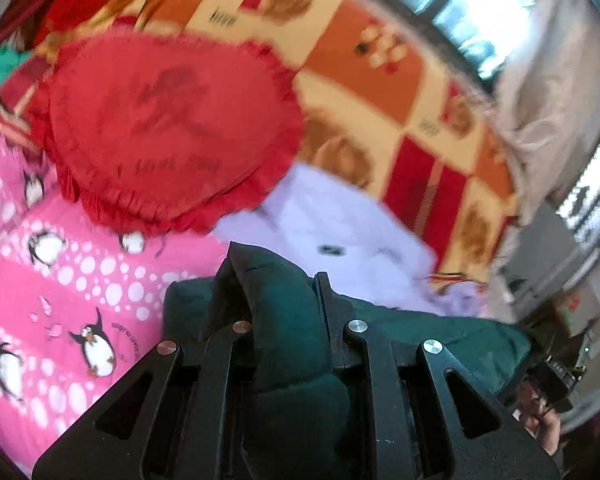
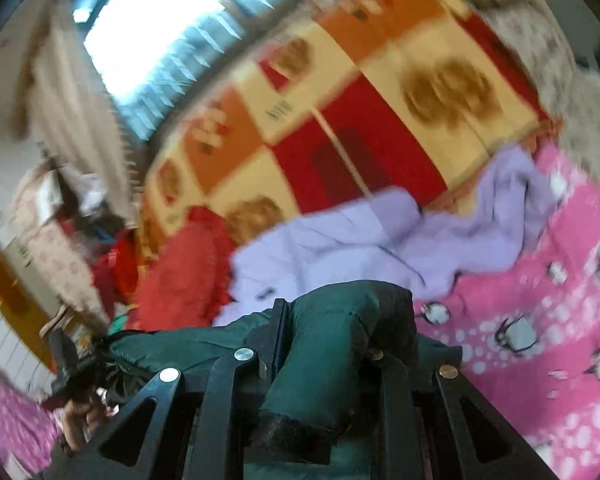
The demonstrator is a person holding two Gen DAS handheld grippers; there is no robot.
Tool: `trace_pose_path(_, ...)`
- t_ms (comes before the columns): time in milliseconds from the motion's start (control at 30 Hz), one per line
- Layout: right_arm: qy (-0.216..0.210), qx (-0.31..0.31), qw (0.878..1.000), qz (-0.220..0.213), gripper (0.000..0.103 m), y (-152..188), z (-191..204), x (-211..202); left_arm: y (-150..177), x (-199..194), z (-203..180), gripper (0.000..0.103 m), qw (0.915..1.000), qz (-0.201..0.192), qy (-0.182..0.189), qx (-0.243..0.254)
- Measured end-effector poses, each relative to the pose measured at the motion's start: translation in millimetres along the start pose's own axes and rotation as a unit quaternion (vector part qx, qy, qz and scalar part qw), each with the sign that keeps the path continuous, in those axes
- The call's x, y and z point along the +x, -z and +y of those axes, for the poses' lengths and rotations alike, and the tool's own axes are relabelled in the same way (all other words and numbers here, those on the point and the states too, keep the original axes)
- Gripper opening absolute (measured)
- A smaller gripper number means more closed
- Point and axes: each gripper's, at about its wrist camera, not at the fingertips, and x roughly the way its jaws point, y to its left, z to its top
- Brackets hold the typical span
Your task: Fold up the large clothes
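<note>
both-handed, left tongs (image 1: 278, 280) and right tongs (image 2: 342, 312) each clamped on dark green garment (image 1: 440, 336)

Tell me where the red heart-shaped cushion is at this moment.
In the left wrist view the red cushion lies at upper left, on the pink penguin blanket, beside the lilac cloth.

Your left tool (image 1: 278, 276) and right tool (image 2: 340, 304) are matte black, each with angular linkage arms pierced by triangular cut-outs, and round pivot screws, silver on the left, silver and brass-toned on the right.
</note>
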Motion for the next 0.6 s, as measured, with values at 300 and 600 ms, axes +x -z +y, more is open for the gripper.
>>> trace_pose_path(300, 0.049, 0.042, 0.995, 0.079, 0.019, 9.6, -39.7, 93.1, 19.3, 62.0, 30.5, 0.017, 0.9998, -0.008, -0.013, -0.009)
trace_pose_path(600, 0.038, 0.108, 0.990, 0.085, 0.064, 7.9, -39.2, 77.6, 3.5, 57.1, 25.8, 0.029, 0.9985, 0.052, 0.012, -0.012)
